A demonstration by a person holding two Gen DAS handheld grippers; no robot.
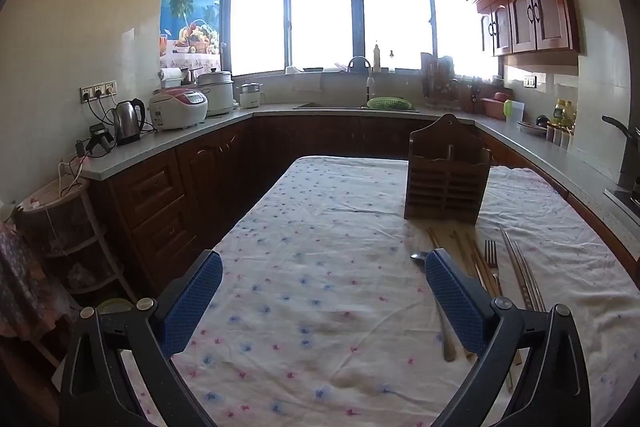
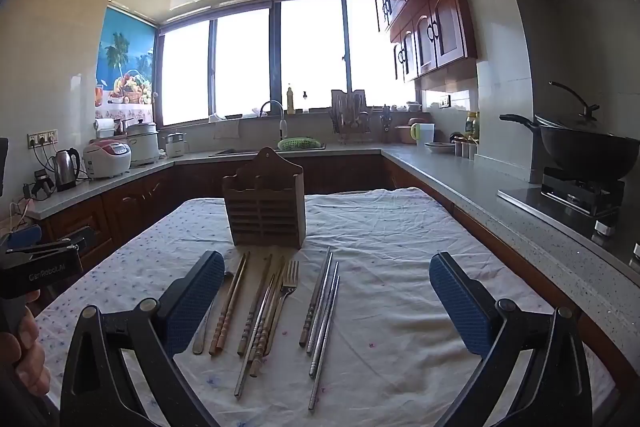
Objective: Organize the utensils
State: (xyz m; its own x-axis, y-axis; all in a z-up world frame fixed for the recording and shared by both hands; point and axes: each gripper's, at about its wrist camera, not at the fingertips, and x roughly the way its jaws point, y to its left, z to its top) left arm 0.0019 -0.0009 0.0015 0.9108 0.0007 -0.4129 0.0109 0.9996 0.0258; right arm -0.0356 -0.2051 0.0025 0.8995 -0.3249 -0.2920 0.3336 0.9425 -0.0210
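A brown wooden utensil holder (image 2: 266, 209) stands upright on the cloth-covered table (image 2: 400, 235); it also shows in the left wrist view (image 1: 446, 183). In front of it lie a spoon (image 2: 206, 319), wooden chopsticks (image 2: 230, 307), a fork (image 2: 286, 291) and metal chopsticks (image 2: 324, 311), side by side. My right gripper (image 2: 326, 267) is open and empty, above the utensils. My left gripper (image 1: 323, 263) is open and empty, left of the utensils; the spoon (image 1: 420, 258), the fork (image 1: 492, 259) and metal chopsticks (image 1: 520, 267) lie by its right finger.
Kitchen counters (image 2: 460, 171) run around the table on three sides, with a kettle (image 1: 128, 121), rice cookers (image 1: 178, 107), a sink with a green basket (image 1: 389, 103) and a wok on a stove (image 2: 588, 147). The other gripper and a hand show at the right wrist view's left edge (image 2: 36, 263).
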